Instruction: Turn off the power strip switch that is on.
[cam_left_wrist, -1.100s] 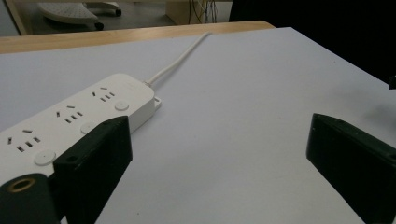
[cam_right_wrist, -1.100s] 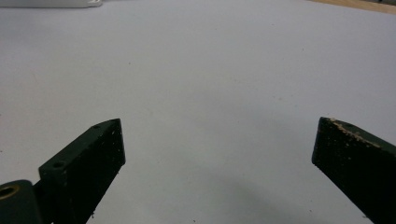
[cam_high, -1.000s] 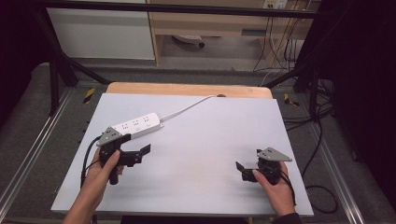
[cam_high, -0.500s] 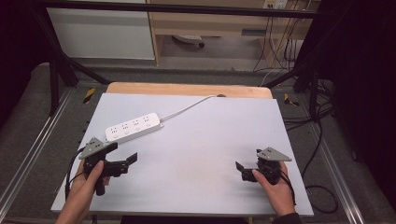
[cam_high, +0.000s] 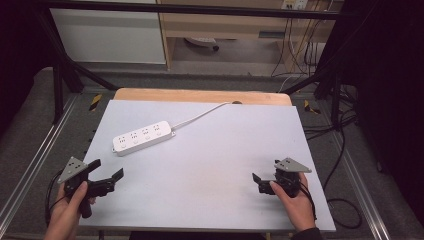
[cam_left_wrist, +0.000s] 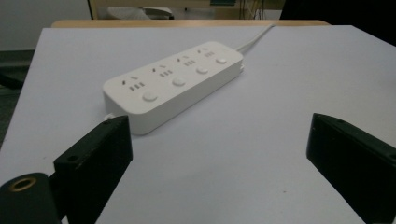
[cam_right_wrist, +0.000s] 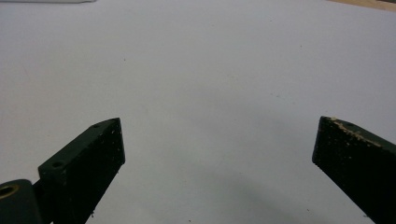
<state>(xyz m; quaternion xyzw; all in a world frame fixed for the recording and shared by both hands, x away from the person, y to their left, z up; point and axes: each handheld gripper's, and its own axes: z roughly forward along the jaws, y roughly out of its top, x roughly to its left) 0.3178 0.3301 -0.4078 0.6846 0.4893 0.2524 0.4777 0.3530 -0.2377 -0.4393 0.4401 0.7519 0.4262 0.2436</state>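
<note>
Left tool (cam_high: 107, 172): held in a hand at the near left corner of the surface (cam_high: 215, 165), jaws spread wide, nothing between them; it points toward the strip.
Right tool (cam_high: 258, 181): held at the near right, low over bare surface, jaws wide apart and gripping nothing; pale specks on the inner pads (cam_right_wrist: 348, 135).
Surface: pale grey sheet, with a wooden edge (cam_high: 200, 95) showing along the far side.
Strip (cam_high: 143, 137): white power strip lying flat, left of centre, beyond the left tool and well apart from the right one; in the left gripper view its near end sits just past the left jaw.
Strip face: four socket groups in a row, each with a round button (cam_left_wrist: 150, 96) beside it.
Writing: no brand or label readable on the strip.
Cord (cam_high: 200, 114): white, running from the strip's far end toward the wooden edge.
</note>
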